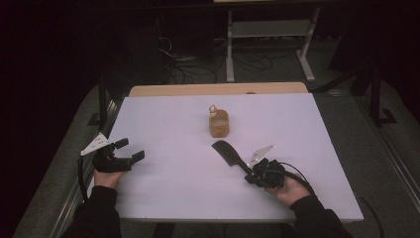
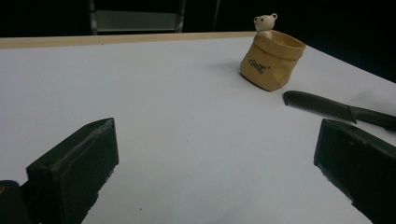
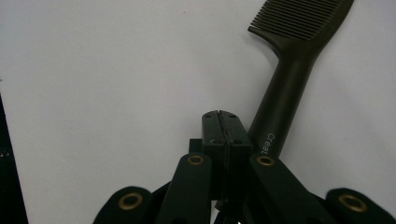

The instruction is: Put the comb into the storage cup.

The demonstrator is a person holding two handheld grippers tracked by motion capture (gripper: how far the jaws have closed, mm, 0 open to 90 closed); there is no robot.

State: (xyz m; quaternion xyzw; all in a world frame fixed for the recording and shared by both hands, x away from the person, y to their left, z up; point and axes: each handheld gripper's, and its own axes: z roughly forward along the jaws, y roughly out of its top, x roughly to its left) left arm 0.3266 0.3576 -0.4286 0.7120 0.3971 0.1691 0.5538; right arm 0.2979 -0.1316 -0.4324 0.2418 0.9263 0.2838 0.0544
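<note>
The black comb (image 1: 231,154) lies flat on the white tabletop (image 1: 173,188), and its long axis is what matters here: it runs on a diagonal, toothed end up toward the small tan pouch (image 1: 219,124) with a toy bear peeking out, handle end down toward the right tongs (image 1: 253,177). In the right gripper view those tongs are pressed fully together with nothing between them, and the comb's handle (image 3: 280,116) lies just beside them on their right, seemingly touching or nearly so, not clamped. So the right hand is far the nearer one; its tongs point almost along the handle rather than across it. I judge that a grasp would need them to spread first and shift sideways over the handle. The left tongs (image 1: 128,150) rest well apart from the comb at the tabletop's left edge, spread wide and empty; from the left gripper view the comb (image 2: 322,106) lies ahead and to the right, beyond the right-hand jaw, with the pouch (image 2: 272,60) farther back.
</note>
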